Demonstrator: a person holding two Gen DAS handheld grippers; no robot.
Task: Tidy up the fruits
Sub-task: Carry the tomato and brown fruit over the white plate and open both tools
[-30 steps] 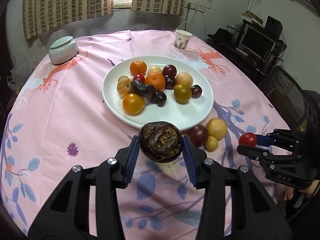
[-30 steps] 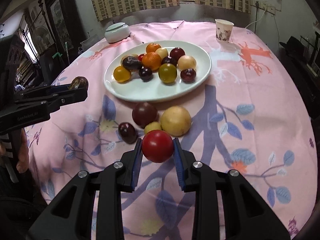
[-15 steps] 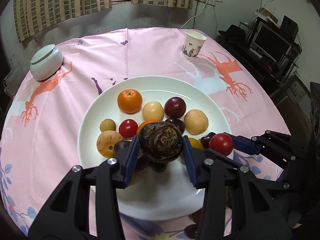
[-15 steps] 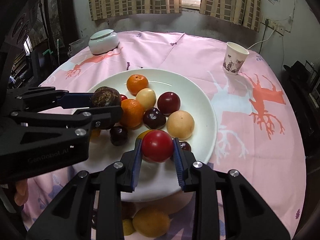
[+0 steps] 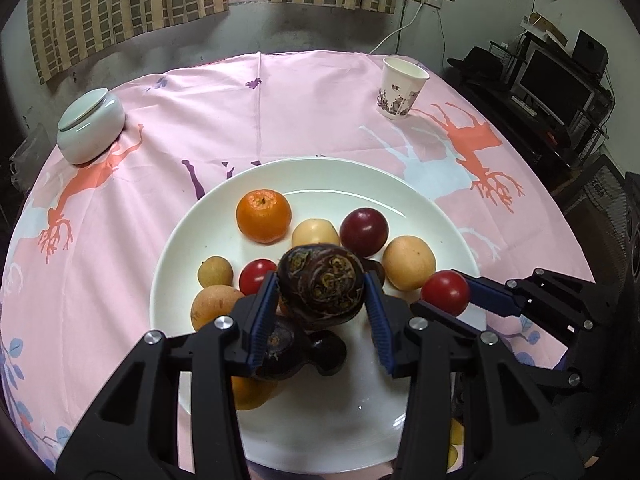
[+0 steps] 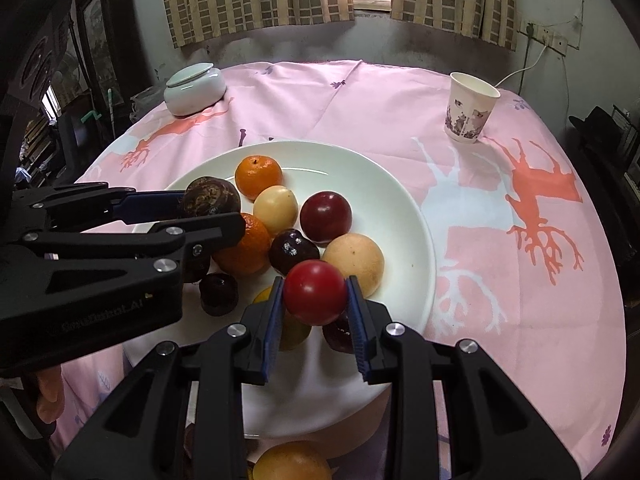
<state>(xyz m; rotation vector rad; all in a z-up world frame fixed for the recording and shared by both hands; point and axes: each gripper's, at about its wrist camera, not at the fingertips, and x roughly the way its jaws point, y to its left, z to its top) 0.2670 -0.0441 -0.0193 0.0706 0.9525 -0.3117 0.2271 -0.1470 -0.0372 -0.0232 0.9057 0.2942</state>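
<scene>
**Pilot:** I've got both loads over the white plate (image 5: 420,200) on the desk. My left claw (image 5: 322,312) carries the dark purple fruit (image 5: 321,286), and its jaws are opening a touch, though the fruit sits between the pads with the left pad against its side.

**Spotter:** And the right?

**Pilot:** My right claw (image 6: 315,308) is clamped on the red fruit (image 6: 315,293), pads on its two flanks, above the plate's near half, beside the tan fruit (image 6: 354,266).

**Spotter:** How do they handle?

**Pilot:** I'd judge the red one smooth and glossy, so liable to slip; I take it across the widest part with modest pressure (it may bruise). The dark one looks rough and firmer, with a scarred, swirled end that gives the pads something to bite. Neither looks heavy.

**Spotter:** Which way do they point?

**Pilot:** The dark fruit's patterned end faces back at my left camera, so its axis runs along the fingers, and the pads hold it across its girth. The red one is nearly round; I can't pick out a long axis or a stem.

**Spotter:** Room to land?

**Pilot:** There's a pile under the left claw, including another dark fruit (image 5: 280,350), so a release could roll. Bare plate lies nearer the camera.
</scene>
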